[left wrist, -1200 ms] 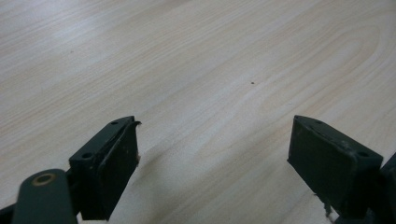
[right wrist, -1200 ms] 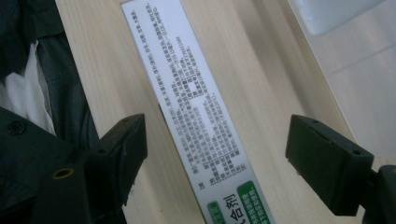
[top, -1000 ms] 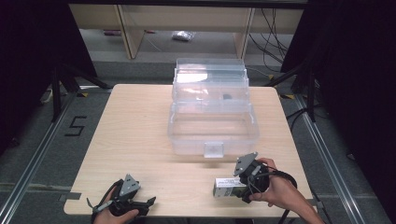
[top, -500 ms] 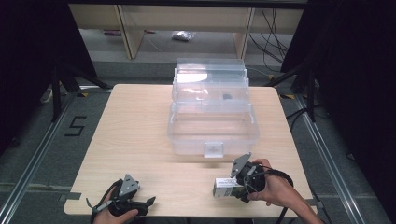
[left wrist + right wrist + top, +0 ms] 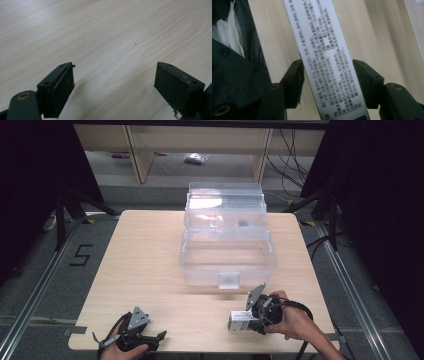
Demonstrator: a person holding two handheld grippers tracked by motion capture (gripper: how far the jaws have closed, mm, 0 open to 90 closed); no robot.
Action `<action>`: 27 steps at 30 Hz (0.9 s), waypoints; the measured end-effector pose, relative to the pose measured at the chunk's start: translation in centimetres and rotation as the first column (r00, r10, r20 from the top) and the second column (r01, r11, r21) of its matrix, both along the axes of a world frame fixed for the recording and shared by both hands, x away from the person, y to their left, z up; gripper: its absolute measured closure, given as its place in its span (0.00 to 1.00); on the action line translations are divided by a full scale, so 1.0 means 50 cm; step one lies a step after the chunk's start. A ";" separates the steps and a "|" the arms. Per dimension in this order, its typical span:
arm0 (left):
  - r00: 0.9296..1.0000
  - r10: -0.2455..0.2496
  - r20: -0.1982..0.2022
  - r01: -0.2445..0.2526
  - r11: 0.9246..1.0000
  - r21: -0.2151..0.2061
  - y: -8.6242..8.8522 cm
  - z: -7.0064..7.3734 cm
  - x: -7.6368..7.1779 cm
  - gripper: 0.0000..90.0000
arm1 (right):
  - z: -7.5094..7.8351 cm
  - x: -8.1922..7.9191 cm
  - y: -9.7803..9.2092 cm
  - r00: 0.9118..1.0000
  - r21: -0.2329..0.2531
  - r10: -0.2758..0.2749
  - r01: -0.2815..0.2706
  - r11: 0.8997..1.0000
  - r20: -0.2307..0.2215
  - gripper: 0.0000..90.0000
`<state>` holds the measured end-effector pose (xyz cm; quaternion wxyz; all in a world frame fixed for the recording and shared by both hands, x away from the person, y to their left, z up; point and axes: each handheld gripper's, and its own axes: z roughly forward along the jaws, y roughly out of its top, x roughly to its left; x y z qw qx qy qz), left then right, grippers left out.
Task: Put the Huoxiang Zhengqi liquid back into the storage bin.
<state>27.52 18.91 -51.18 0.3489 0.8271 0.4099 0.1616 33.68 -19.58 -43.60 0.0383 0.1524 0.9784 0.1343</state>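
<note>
A small white carton printed with black text lies lengthwise near the table's front right. My right gripper is shut on it, held by a hand coming from the right. In the right gripper view the two black jaws press the long sides of the carton, with the right gripper over the wooden table. Near the front left edge, my left gripper rests low over the table. Its jaws stand wide apart in the left gripper view, where the left gripper has bare wood between its fingers.
A clear plastic storage box with its lid tipped open at the back stands mid-table, a latch on its front wall. The light wooden table is bordered by dark floor and metal rails. A person's dark sleeve is close by the right gripper.
The right hand with the carton has shifted slightly toward the table's front edge. The left gripper has stayed put.
</note>
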 end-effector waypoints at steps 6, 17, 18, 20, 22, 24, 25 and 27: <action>1.000 -0.006 0.000 0.006 1.000 0.006 -0.001 -0.002 0.001 0.17 | -0.005 0.004 0.008 0.999 -0.030 0.031 -0.032 0.999 -0.013 0.61; 1.000 0.000 0.000 0.000 1.000 -0.001 0.000 0.000 0.000 0.17 | 0.003 0.011 0.027 0.998 -0.109 0.056 -0.059 0.992 -0.031 0.72; 1.000 -0.001 -0.001 0.001 1.000 -0.001 0.000 0.000 0.001 0.17 | 0.003 0.011 0.027 0.998 -0.112 0.054 -0.057 0.992 -0.032 0.72; 1.000 -0.007 -0.002 0.007 1.000 0.006 0.000 0.000 0.000 0.17 | 0.003 0.013 0.029 0.996 -0.104 0.085 -0.088 0.991 -0.031 0.72; 1.000 -0.005 -0.003 0.005 1.000 0.005 -0.001 0.000 0.000 0.17 | 0.006 0.011 0.029 0.996 -0.115 0.083 -0.087 0.990 -0.038 0.72; 1.000 -0.017 -0.004 0.017 1.000 0.015 0.001 0.001 0.002 0.17 | 0.011 0.010 0.030 0.996 -0.119 0.076 -0.080 0.990 -0.043 0.72; 1.000 -0.007 -0.001 0.007 1.000 0.006 -0.001 0.000 0.001 0.17 | 0.014 0.009 0.031 0.996 -0.116 0.075 -0.079 0.990 -0.043 0.72; 1.000 -0.006 -0.001 0.006 1.000 0.008 0.000 0.000 0.001 0.17 | 0.020 0.016 0.032 0.991 -0.117 0.126 -0.129 0.985 -0.032 0.72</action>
